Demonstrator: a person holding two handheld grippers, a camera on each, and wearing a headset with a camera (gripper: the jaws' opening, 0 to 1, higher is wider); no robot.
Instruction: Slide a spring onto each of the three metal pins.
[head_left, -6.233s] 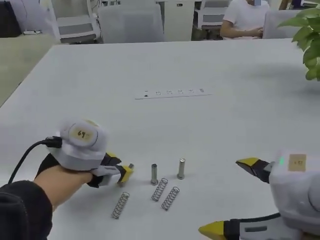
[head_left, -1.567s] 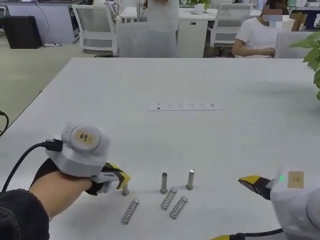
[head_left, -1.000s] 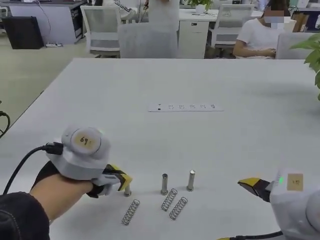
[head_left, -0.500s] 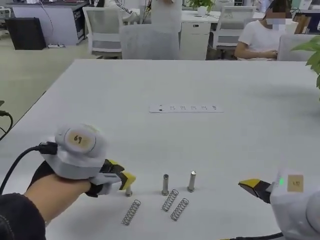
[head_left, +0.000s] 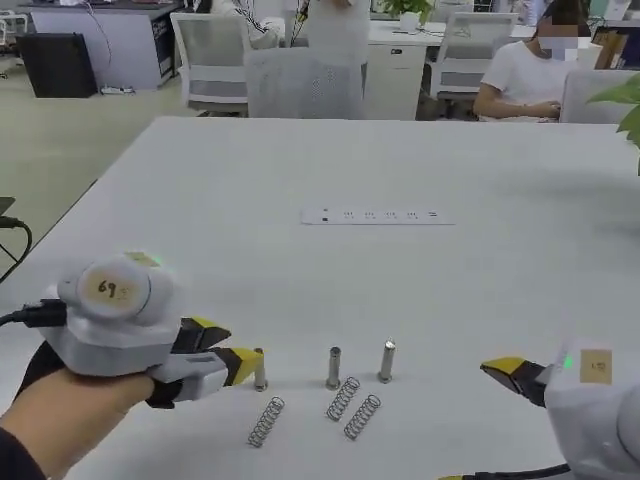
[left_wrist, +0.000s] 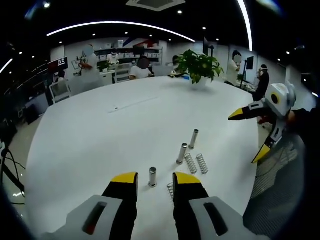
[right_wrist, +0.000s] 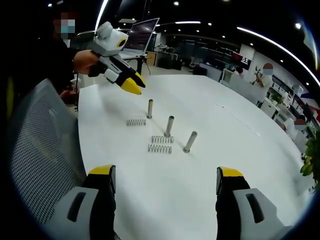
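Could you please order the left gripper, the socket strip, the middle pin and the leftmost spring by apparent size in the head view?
1. left gripper, largest, though nearest the camera.
2. socket strip, though farther off.
3. leftmost spring and middle pin: too alike to rank.

Head view: right gripper (head_left: 478, 422) cut by bottom edge, lower jaw barely in frame. Socket strip (head_left: 378, 216) markings too small to read. Left gripper view: nearest spring (left_wrist: 170, 188) mostly behind a jaw
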